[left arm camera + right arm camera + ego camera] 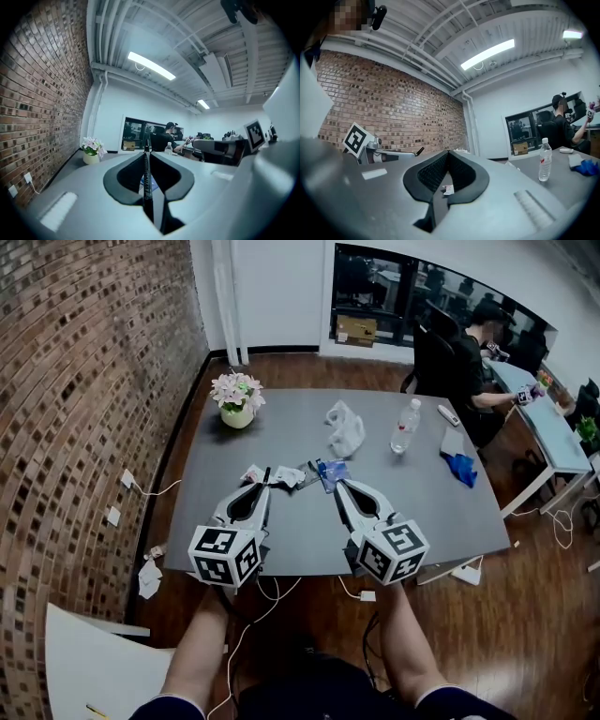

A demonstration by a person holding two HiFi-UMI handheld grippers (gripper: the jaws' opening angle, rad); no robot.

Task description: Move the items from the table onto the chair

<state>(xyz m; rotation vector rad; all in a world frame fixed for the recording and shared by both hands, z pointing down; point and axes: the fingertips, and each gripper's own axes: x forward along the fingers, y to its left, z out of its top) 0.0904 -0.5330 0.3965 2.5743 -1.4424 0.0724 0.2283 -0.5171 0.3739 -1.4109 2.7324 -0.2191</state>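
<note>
My left gripper [266, 474] is low over the near part of the grey table [291, 432], shut on a thin dark printed packet [146, 174] held edge-on between its jaws. Small white packets [289, 477] lie just beyond its tip. My right gripper [336, 483] is shut, its tip at a blue packet [331, 471]; whether it grips the packet I cannot tell. In the right gripper view the jaws [448, 151] meet, with a white scrap [448, 189] showing below them. Farther off lie white plastic bags [345, 427], a water bottle [405, 427], a remote [448, 414] and a blue cloth [461, 468].
A flower pot [236, 399] stands at the table's far left by the brick wall [84, 381]. A person [478, 362] sits on a black chair [433, 357] at the far right corner. A white surface [94, 662] lies low at my left. Cables [258, 601] trail across the floor under the table's near edge.
</note>
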